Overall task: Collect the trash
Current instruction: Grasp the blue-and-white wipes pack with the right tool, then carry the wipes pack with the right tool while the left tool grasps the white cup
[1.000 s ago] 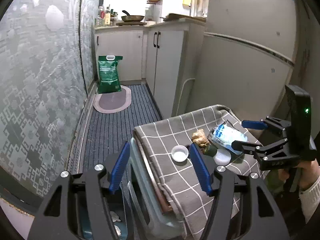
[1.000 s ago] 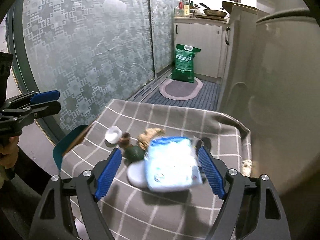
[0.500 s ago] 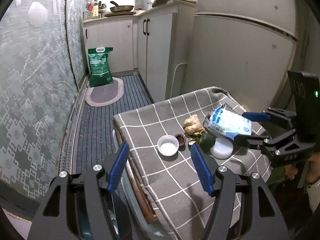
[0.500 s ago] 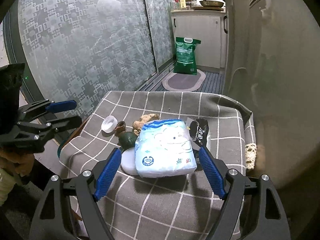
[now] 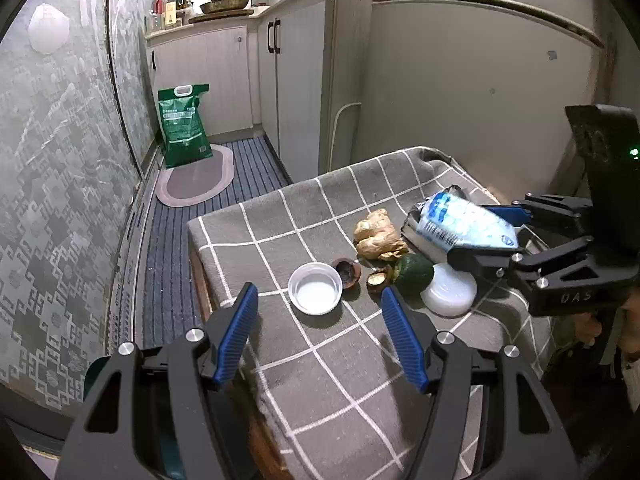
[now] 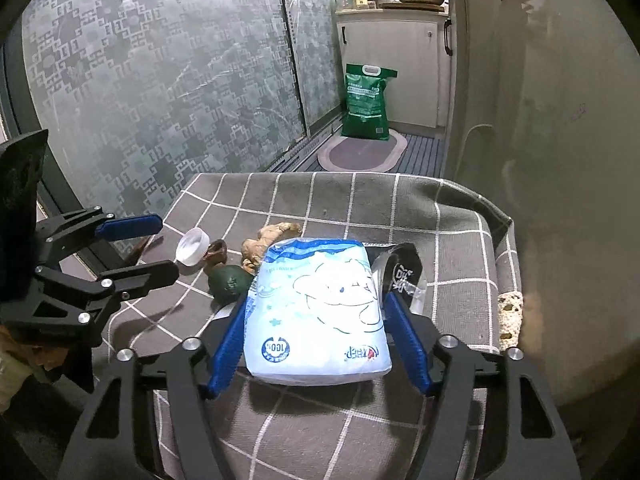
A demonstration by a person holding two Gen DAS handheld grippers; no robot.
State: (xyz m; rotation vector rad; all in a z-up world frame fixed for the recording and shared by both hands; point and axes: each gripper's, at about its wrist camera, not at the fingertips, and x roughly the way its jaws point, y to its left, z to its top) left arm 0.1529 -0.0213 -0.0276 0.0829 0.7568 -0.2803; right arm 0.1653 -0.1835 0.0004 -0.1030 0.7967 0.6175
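A blue-and-white tissue pack (image 6: 316, 312) lies on the grey checked cloth (image 6: 360, 208). My right gripper (image 6: 316, 304) straddles it; its jaws are closing and the blue pads lie against the pack's two sides. The left wrist view shows the same pack (image 5: 460, 224) between the right gripper (image 5: 468, 232) fingers. My left gripper (image 5: 318, 296) hangs open just above a white cap (image 5: 316, 288), touching nothing. Past the cap lie a brown shell (image 5: 347, 273), a ginger piece (image 5: 376, 236), a dark green round fruit (image 5: 414, 278) and a white lid (image 5: 450, 294).
A black foil wrapper (image 6: 400, 272) lies right of the pack. Patterned glass doors (image 6: 160, 100) run along the left, a white appliance wall (image 5: 480, 100) along the right. On the floor behind stand a green sack (image 5: 184, 128) and an oval mat (image 5: 196, 180).
The right gripper's jaws have narrowed onto the tissue pack. The left gripper has come down and forward over the cloth, closer to the white cap.
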